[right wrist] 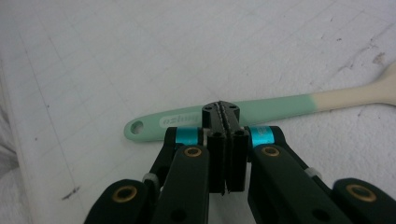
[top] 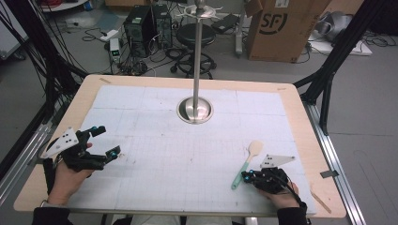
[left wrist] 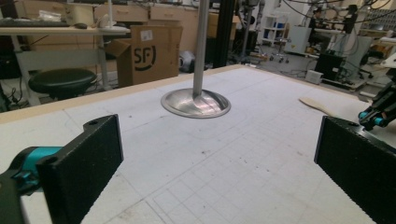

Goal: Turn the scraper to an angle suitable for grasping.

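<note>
A: Fingers? Right gripper (right wrist: 226, 114) pressed shut, nothing between, tips just above the spatula (right wrist: 280, 105) handle. Left gripper (top: 101, 140) spread wide, empty, over bare tabletop (top: 187, 154).

B: Spatula lies flat, green handle right in front of right fingertips. Step looks like pre-grasp, prob. Next: open right fingers, straddle handle, close. Stand (top: 195, 110) w/ pole sits well beyond both.

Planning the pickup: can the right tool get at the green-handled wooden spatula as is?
Probably yes: the right tool sits at the green-handled wooden spatula with nothing between, but its jaws are shut and must open first.
</note>
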The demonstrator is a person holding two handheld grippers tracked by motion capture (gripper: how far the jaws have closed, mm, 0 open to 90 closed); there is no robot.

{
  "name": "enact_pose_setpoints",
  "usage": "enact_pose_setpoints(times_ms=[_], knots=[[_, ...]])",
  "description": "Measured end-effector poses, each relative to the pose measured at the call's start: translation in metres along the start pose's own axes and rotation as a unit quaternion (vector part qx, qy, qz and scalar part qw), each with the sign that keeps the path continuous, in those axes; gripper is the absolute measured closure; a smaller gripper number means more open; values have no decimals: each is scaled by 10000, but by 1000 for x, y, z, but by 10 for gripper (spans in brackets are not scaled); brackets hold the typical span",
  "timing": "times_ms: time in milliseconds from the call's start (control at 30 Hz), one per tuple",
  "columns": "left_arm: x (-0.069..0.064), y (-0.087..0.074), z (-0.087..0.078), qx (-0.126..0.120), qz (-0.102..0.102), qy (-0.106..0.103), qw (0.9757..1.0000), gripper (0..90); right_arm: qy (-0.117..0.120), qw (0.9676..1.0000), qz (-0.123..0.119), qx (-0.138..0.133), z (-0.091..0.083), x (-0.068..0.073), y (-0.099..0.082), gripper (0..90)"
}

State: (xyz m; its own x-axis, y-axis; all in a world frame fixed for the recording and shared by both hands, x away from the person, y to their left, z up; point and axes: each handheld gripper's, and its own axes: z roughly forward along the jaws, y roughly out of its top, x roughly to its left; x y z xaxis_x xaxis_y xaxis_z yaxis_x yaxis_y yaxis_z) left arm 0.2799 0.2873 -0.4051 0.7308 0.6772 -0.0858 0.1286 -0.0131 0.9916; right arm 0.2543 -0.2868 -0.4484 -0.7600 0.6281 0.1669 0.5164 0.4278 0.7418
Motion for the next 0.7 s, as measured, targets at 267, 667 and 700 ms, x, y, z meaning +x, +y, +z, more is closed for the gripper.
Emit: enact_pose_setpoints(times_ms=[267, 667, 700], knots=[[-2, -1, 3, 49, -6, -13, 10000, 17, -214, 9998, 19, -16, 17, 9, 12, 897], [-3, -3, 6, 130, 4, 21, 9999, 17, -566, 9983, -121, 19, 48, 15, 40, 898], [-3, -4, 6, 139, 18, 22, 9999, 17, -566, 9983, -121, 19, 48, 15, 40, 898]])
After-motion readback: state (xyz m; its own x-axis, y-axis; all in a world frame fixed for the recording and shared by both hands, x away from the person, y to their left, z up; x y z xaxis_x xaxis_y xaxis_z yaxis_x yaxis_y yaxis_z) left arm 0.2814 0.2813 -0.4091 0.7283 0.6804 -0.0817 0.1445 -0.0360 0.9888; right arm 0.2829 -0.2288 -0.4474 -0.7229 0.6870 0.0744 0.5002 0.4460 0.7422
